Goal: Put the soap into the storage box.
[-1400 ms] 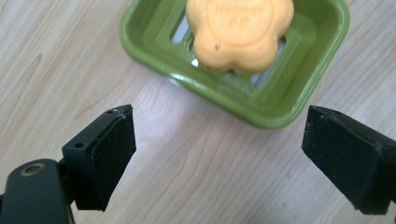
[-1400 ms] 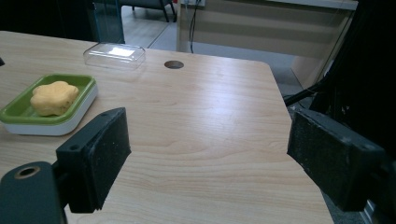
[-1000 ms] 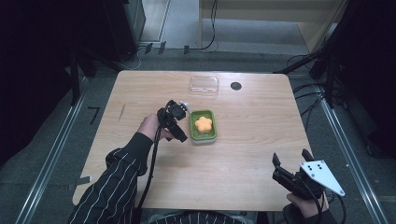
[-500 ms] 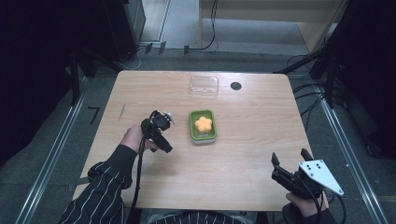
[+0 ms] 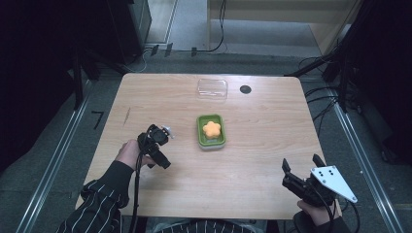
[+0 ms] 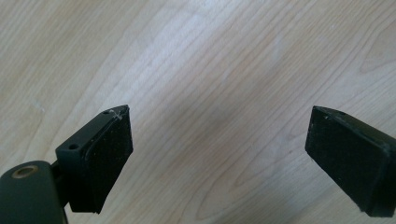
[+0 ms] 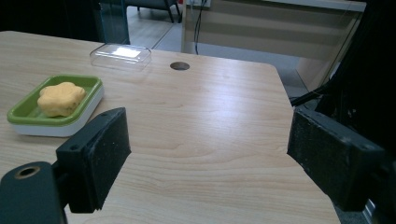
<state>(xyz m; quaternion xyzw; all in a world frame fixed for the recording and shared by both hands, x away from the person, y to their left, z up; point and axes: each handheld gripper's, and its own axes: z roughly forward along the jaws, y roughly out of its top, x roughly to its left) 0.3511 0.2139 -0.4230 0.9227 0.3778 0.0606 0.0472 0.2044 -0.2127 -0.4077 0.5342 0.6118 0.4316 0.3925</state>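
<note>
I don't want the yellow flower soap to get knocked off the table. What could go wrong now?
The soap sits loose in the green dish, so a nudge from the open left gripper beside it could slide the dish or tip the soap out. The clear lid lies near the table's far edge and looks light; a clumsy push might send it off.

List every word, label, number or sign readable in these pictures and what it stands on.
None: no print shows on the green soap dish, the yellow flower-shaped soap, the clear lid, the table or either gripper.
</note>
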